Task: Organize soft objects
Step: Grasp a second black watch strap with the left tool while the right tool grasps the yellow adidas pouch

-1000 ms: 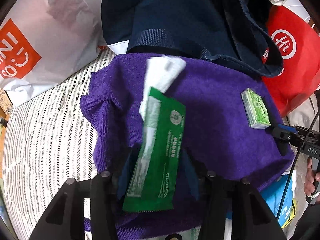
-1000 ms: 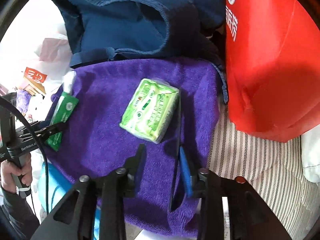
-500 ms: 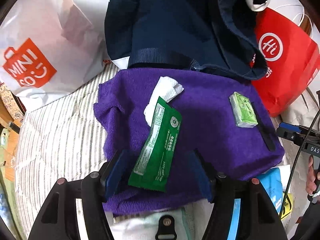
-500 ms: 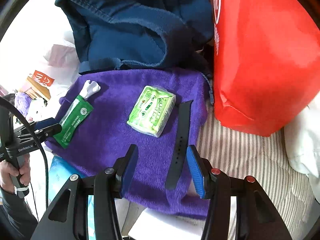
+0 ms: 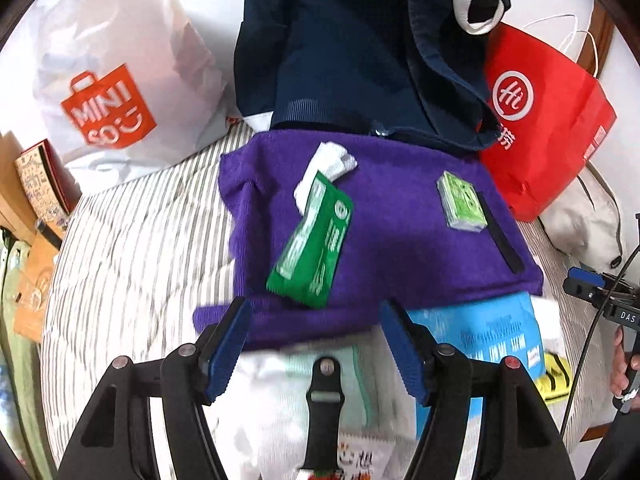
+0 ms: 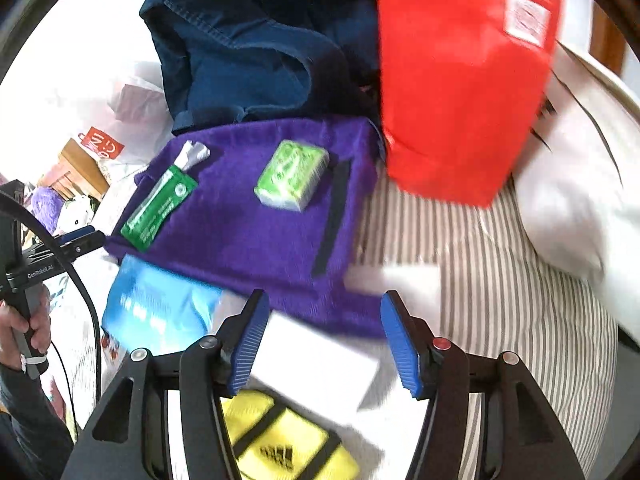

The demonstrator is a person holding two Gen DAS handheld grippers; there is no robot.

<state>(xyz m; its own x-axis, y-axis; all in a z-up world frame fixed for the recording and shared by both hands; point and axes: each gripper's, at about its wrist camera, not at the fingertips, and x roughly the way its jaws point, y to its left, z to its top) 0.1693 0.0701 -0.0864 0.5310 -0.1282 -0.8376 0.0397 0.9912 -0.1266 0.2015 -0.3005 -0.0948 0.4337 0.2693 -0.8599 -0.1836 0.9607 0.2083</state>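
Note:
A purple towel (image 5: pixel 400 236) (image 6: pixel 248 236) lies flat on the striped bed. On it lie a green wet-wipe packet (image 5: pixel 316 248) (image 6: pixel 158 208) with white tissue sticking out, a light green tissue pack (image 5: pixel 460 204) (image 6: pixel 292 176) and a black strap (image 5: pixel 502 240) (image 6: pixel 332 220). My left gripper (image 5: pixel 316 340) is open and empty at the towel's near edge. My right gripper (image 6: pixel 324 340) is open and empty, just short of the towel's near right corner.
A navy garment (image 5: pixel 360 60) lies behind the towel, with a red bag (image 5: pixel 548 120) (image 6: pixel 460 80) on the right and a white Miniso bag (image 5: pixel 108 92) on the left. A blue pack (image 5: pixel 488 332) (image 6: pixel 156 312), white packs, a yellow item (image 6: pixel 280 444) and a pillow (image 6: pixel 572 200) lie nearby.
Both grippers have opened, let go of the green packet and the black strap, and drawn back from the towel. Both items now rest on the towel.

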